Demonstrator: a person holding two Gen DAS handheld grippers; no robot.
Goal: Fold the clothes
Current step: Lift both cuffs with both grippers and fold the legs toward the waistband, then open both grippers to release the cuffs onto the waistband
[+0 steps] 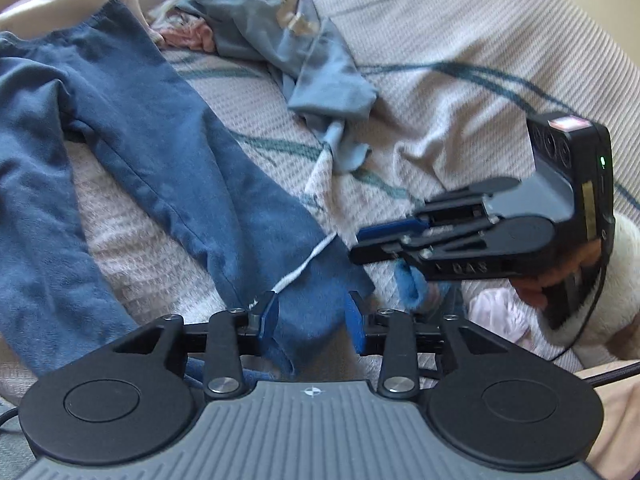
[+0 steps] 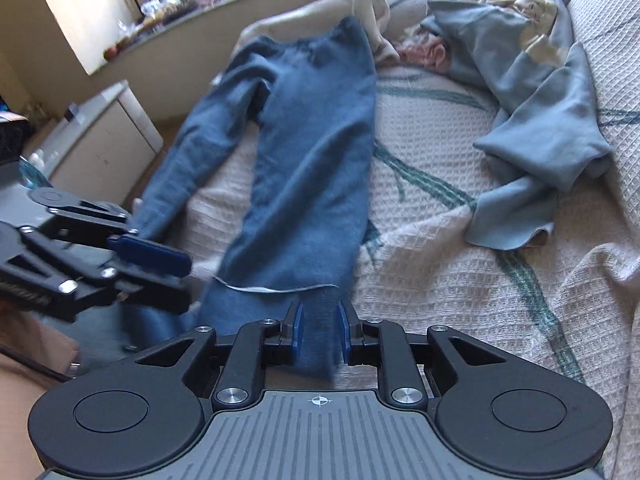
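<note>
Dark blue pants point(image 2: 304, 152) lie flat on the bed point(image 2: 440, 208) — left gripper point(image 1: 312, 320) and right gripper point(image 2: 319, 330) each part-open, fingers straddling one leg's cuff end, not clamped.

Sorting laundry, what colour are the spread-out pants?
Dark blue pants, clearest in the right wrist view.

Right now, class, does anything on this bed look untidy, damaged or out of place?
Yes. The light blue garment lies crumpled in a heap beside the blue trousers, which are spread flat. A white thread trails loose across one trouser leg near the hem, seemingly a pulled stitch. The bedcover is rumpled nearby.
</note>
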